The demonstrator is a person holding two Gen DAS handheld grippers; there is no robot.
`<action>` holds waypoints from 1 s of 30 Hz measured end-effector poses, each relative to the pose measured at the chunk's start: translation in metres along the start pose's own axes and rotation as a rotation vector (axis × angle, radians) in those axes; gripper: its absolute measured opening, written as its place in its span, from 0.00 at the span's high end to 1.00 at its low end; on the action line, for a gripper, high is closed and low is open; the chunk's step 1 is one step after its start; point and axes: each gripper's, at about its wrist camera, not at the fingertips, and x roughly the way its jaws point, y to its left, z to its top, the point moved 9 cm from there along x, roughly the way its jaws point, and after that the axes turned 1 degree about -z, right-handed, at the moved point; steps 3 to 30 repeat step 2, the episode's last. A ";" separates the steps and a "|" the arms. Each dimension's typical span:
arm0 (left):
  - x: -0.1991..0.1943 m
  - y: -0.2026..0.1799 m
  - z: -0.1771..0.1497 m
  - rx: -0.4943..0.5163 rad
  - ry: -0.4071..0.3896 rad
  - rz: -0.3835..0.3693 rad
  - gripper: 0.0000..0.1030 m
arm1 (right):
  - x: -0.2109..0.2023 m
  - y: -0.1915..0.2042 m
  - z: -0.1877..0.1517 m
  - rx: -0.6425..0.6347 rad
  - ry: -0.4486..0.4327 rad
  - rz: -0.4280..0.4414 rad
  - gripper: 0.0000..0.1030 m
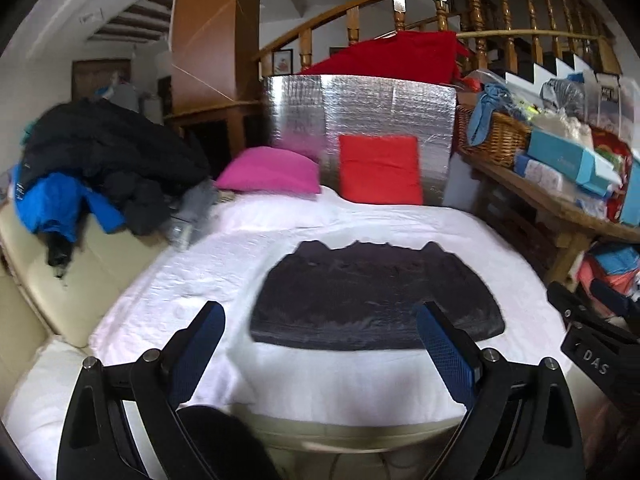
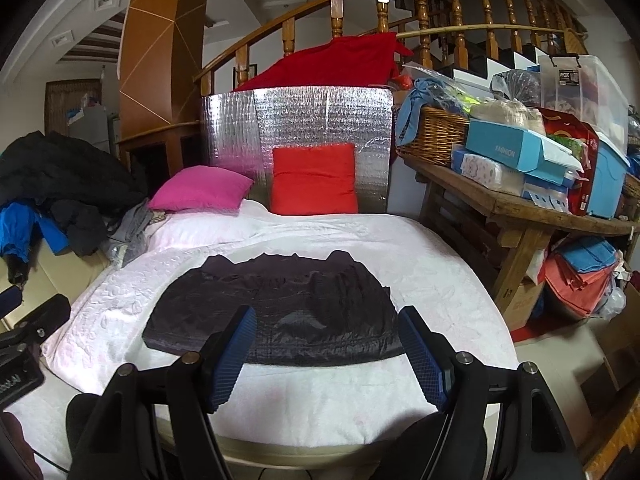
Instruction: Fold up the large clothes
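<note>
On the white bed cover (image 1: 192,280), a dark folded garment (image 1: 372,296) lies flat, ahead of both claws and touching neither. Left claw (image 1: 320,340) released, fingers spread, held above the cover's near edge. Right claw (image 2: 328,344) likewise released, empty, garment framed between its blue pads (image 2: 236,356).

**Clearance Around the Bed**

White bedcover (image 2: 420,280) lies bare on all sides of the folded dark garment (image 2: 276,312). Left: piled jackets (image 1: 92,168) on the cream sofa (image 1: 68,276). Rear: pink cushion (image 2: 200,194), red cushion (image 2: 314,180), silver panel (image 2: 320,120). Right: loaded wooden desk (image 2: 516,208) close beside the bed edge.
</note>
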 end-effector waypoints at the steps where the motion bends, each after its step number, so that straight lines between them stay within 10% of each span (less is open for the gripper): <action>1: 0.009 0.004 0.006 -0.012 -0.005 -0.001 0.06 | 0.005 -0.001 0.002 -0.001 0.002 -0.006 0.26; 30: 0.020 0.010 0.011 -0.021 0.001 0.014 0.06 | 0.012 -0.004 0.006 0.001 0.003 -0.013 0.26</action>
